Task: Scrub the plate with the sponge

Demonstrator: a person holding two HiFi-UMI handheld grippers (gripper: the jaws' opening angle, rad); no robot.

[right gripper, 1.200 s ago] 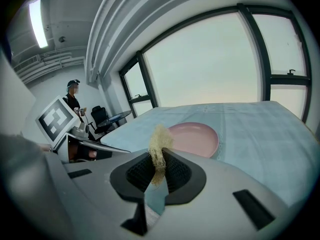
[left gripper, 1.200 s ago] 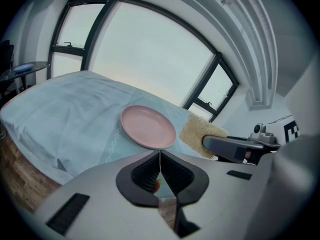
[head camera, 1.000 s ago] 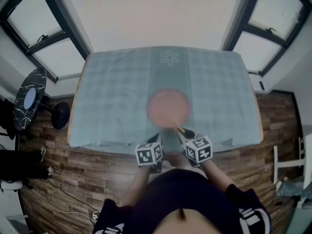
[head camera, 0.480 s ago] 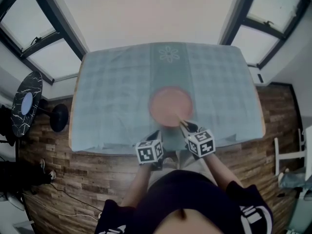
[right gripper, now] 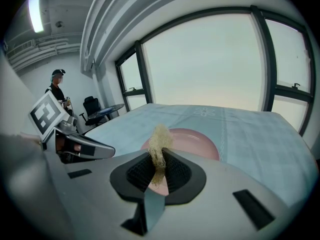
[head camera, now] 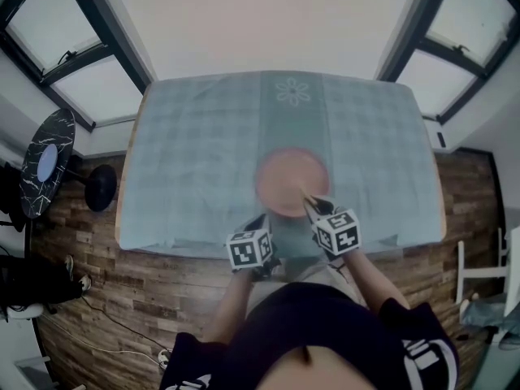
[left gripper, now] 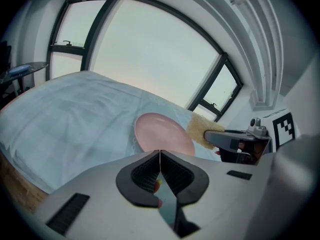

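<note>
The plate (head camera: 291, 180) is pink and shallow and lies flat on the checked tablecloth (head camera: 195, 153), in the middle of the table's width and close to its near edge. The sponge (right gripper: 160, 143), a pale yellowish fibrous pad, is pinched edge-on between the jaws of my right gripper (right gripper: 159, 165), which are clenched tight on it. From the head view it sits over the plate's near right rim. I can't tell whether its tip is actually resting on the plate or hanging just above it, because no view gives me a clean side-on look at the gap. My left gripper (left gripper: 159, 156) has its jaws pressed together with nothing between them. It hangs over the table's near edge, just left of the plate and clear of it, so nothing is steadying the plate. I see no suds, smears or wet streaks on the pink surface, so I judge the scrubbing is at or near its start. The sponge is gripped and brought to the plate, and the strokes across the centre and the far rim look yet to be done. Further out, a dark round side table (head camera: 49, 162) stands on the wooden floor to the left.
</note>
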